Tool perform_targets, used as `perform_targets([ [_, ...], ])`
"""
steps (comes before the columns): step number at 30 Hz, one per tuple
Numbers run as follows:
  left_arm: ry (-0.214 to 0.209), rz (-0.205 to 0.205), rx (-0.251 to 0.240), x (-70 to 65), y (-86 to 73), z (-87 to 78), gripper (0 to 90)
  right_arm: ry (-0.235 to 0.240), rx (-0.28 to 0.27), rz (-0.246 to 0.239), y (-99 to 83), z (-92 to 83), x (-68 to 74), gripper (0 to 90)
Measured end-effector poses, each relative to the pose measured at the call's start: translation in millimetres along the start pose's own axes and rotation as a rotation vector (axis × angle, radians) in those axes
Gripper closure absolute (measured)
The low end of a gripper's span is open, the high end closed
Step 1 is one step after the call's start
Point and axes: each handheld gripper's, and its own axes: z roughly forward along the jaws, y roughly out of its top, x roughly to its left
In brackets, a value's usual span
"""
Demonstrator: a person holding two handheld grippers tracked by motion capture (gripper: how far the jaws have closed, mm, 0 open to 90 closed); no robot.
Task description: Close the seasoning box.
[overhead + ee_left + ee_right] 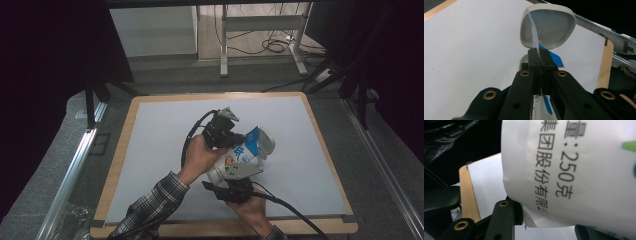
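Note:
A white plastic bottle [246, 151] with a blue and white printed label hangs tilted above the white table top [160, 155]. My left gripper [234, 140] comes in from the upper left. In the left gripper view its jaws [540, 53] are shut on a thin strip of the label film [534, 37], which stands up from the bottle's pale rounded end [551, 25]. My right gripper [241, 170] reaches up from below. In the right gripper view it [549, 222] is shut on the bottle's body [584, 165], one black jaw at each side under the black print.
The table's wooden rim [115, 165] frames the white top, and shows as the rim [605, 65] and the rim [467, 192] in the gripper views. A metal rail [75, 165] runs along the left. Desk legs and cables [272, 45] stand beyond the far edge.

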Motion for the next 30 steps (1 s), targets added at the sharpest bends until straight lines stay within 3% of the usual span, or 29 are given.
perform_targets([
  [30,0.006,-0.004,0.012,0.1,4.4,-1.4,89.9,-0.039,0.002,-0.024,4.3,0.1,3.6,65.4],
])
